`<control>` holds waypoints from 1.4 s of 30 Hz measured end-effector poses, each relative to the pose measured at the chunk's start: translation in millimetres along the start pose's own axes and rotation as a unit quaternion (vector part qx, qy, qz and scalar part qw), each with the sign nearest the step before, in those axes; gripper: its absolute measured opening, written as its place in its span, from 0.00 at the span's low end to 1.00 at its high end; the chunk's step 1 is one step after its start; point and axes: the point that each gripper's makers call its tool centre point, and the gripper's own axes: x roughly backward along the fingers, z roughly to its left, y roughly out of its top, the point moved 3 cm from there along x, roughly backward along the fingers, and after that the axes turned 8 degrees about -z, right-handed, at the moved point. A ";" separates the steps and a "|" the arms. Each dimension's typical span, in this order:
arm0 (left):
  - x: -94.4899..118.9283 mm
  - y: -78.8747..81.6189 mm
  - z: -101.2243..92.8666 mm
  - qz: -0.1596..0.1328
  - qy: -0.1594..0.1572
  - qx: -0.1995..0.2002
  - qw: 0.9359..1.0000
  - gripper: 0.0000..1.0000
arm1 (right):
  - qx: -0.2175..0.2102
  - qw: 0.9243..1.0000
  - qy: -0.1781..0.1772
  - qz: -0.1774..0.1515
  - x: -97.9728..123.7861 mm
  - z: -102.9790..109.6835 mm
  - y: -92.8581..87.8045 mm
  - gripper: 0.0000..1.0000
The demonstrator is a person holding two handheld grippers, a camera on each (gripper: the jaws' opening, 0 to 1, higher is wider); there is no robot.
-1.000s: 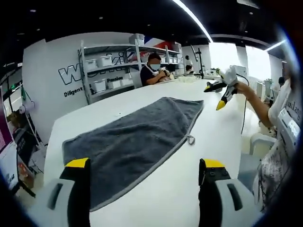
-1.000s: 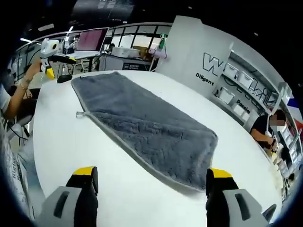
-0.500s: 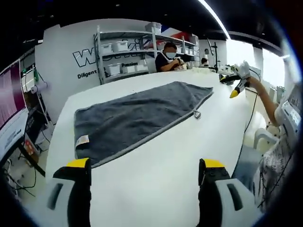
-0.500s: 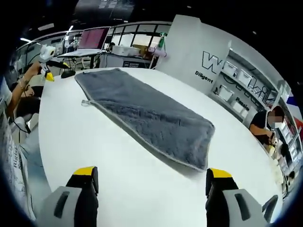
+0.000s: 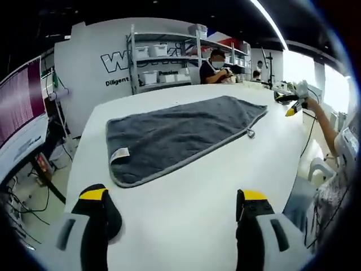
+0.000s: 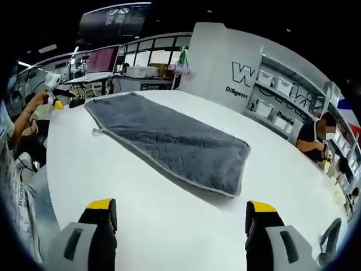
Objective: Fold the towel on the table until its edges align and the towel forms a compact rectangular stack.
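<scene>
On the white desk (image 5: 186,197) the grey towel (image 5: 180,132) lies flat mid-frame, unfolded, so all folding is left, we judge, while our left gripper (image 5: 172,203) and right gripper (image 6: 179,210) hang below with jaws wide, empty.

Bright overhead strip-lighting, fisheye-warped edges

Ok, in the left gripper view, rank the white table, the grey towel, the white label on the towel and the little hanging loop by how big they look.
Largest to smallest as they appear:
1. white table
2. grey towel
3. white label
4. hanging loop
The loop lies farther from the camera than the label, so their true sizes could be closer than they look.
</scene>
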 end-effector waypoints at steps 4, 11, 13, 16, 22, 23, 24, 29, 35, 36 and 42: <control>-5.7 2.3 -0.8 0.002 -0.020 0.002 1.000 0.98 | -0.004 1.000 0.001 -0.010 -1.9 -6.2 3.5 0.97; -25.3 4.5 3.3 0.020 -0.049 0.011 0.999 0.97 | -0.023 0.999 0.018 -0.039 -16.3 -20.6 16.6 0.84; -29.2 5.5 4.1 0.025 -0.051 0.009 0.998 0.97 | -0.020 0.999 0.017 -0.038 -20.3 -24.8 17.7 0.80; -36.1 8.4 9.9 0.034 -0.052 0.007 0.998 0.97 | -0.027 0.999 0.016 -0.027 -28.4 -32.3 17.4 0.71; -52.3 11.3 19.7 0.046 -0.057 0.034 0.997 0.95 | -0.022 0.999 0.043 -0.010 -49.9 -36.1 17.6 0.60; -55.7 11.0 21.3 0.050 -0.056 0.036 0.997 0.94 | -0.018 0.999 0.049 -0.007 -52.8 -35.8 17.3 0.60; -56.3 10.7 21.8 0.052 -0.055 0.037 0.996 0.93 | -0.015 0.998 0.055 -0.004 -55.5 -35.6 16.9 0.60; -67.5 5.9 22.4 0.069 -0.056 0.050 0.995 0.89 | -0.016 0.997 0.073 0.003 -63.8 -35.8 14.3 0.52; -79.2 -3.2 20.3 0.095 -0.065 0.045 0.992 0.86 | -0.012 0.996 0.086 0.010 -68.9 -37.6 8.6 0.40; -80.4 -4.6 22.3 0.100 -0.061 0.045 0.992 0.86 | -0.015 0.996 0.087 0.010 -69.9 -38.2 8.0 0.37; -86.0 -7.7 30.8 0.103 -0.051 0.067 0.991 0.79 | -0.016 0.995 0.095 0.020 -74.6 -39.1 1.8 0.32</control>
